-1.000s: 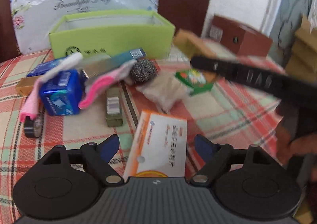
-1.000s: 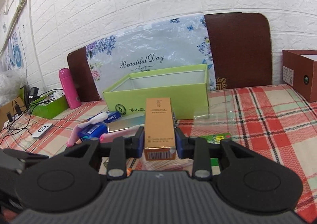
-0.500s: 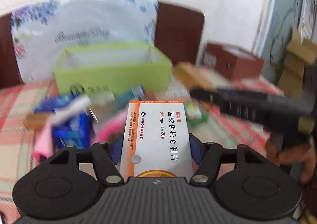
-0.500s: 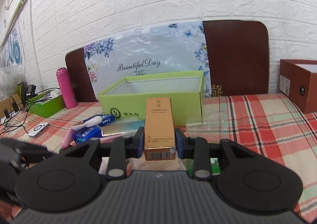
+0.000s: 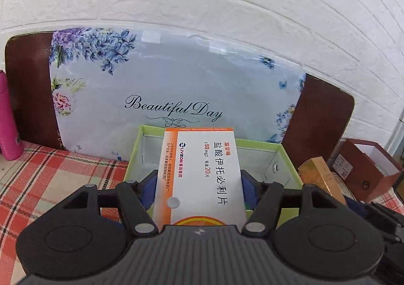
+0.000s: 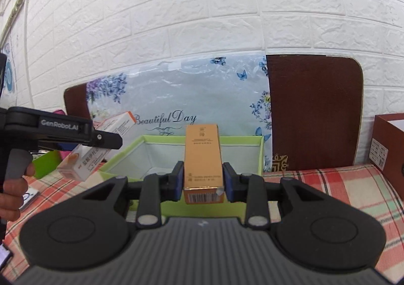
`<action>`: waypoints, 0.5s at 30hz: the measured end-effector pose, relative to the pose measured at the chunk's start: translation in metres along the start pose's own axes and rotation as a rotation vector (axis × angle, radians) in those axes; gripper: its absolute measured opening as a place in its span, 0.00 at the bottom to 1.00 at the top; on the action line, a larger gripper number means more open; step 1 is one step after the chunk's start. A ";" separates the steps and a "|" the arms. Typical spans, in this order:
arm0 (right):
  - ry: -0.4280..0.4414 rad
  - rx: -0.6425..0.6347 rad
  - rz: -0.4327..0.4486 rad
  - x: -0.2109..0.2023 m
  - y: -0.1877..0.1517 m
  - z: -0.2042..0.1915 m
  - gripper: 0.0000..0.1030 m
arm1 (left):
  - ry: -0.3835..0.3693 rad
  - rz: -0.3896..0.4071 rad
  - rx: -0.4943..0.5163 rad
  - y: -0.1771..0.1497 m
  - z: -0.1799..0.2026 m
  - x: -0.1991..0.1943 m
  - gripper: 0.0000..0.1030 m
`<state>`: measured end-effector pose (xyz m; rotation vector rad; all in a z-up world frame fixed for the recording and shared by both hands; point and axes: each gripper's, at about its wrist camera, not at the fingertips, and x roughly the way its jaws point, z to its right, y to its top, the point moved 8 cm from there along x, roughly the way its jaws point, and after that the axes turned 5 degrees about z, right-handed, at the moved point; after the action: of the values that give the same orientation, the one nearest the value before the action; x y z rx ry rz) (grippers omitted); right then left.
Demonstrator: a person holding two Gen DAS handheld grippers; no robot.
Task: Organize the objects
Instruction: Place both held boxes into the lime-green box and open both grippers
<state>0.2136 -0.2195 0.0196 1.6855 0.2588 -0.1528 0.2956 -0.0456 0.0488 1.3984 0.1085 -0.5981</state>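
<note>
My left gripper point(image 5: 199, 184) is shut on a flat white and orange medicine box point(image 5: 202, 174), held up in front of the open green storage box point(image 5: 262, 158). In the right wrist view that medicine box point(image 6: 96, 151) hangs over the green box's left front corner, with the left gripper point(image 6: 106, 139) seen from the side. My right gripper point(image 6: 203, 179) is shut on a tall golden-brown carton point(image 6: 203, 158), raised before the green box point(image 6: 199, 151). The same carton point(image 5: 320, 179) shows at the right of the left wrist view.
A floral "Beautiful Day" board point(image 5: 171, 88) leans on a brown headboard point(image 6: 313, 113) behind the green box. A brown cardboard box point(image 5: 366, 174) stands right, a pink bottle point(image 5: 7, 118) far left. The surface wears a plaid cloth point(image 5: 50, 174). A hand point(image 6: 12, 194) grips the left tool.
My left gripper closed on the medicine box, lifted it off the cloth and carried it up to the green box. My right gripper moved nearer the green box with the carton held.
</note>
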 end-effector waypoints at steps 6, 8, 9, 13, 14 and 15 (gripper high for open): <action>-0.018 0.014 -0.014 0.047 0.002 0.009 0.30 | 0.024 -0.014 0.001 0.009 -0.007 0.037 0.66; -0.024 0.022 -0.017 0.061 0.002 0.012 0.30 | 0.033 -0.018 0.000 0.011 -0.010 0.051 0.66; -0.028 0.023 -0.018 0.067 0.001 0.013 0.30 | 0.040 -0.017 0.006 0.009 -0.010 0.056 0.66; -0.056 -0.006 -0.044 0.090 -0.009 0.015 0.50 | 0.100 -0.044 0.052 -0.007 -0.017 0.074 0.83; -0.062 -0.013 -0.054 0.093 -0.014 0.015 0.56 | 0.105 -0.052 0.060 -0.012 -0.019 0.076 0.83; -0.061 -0.018 -0.055 0.093 -0.018 0.015 0.57 | 0.105 -0.058 0.063 -0.017 -0.021 0.077 0.83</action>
<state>0.2992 -0.2249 -0.0224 1.6542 0.2599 -0.2422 0.3591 -0.0518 -0.0018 1.4919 0.2160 -0.5803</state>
